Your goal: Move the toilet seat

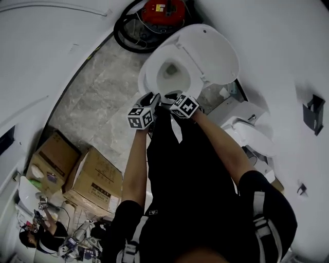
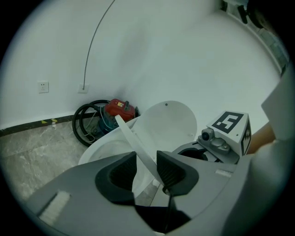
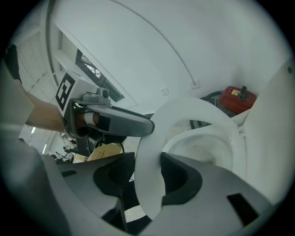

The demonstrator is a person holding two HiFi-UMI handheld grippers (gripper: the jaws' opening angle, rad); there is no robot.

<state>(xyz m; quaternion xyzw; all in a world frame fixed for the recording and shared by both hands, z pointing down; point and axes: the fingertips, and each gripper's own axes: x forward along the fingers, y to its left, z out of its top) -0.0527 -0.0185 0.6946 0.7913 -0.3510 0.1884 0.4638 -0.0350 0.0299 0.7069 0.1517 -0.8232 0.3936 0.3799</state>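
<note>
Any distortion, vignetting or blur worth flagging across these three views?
Head view: heavy fisheye curves the walls; dim, but toilet bowl reads clearly. Left gripper view: black round vignette, toilet seat sharp. Right gripper view: same vignette, seat bulges large and bowed, no glare.

Red machine [image 1: 163,11], cardboard boxes [image 1: 95,180], wall socket [image 2: 43,86]
</note>
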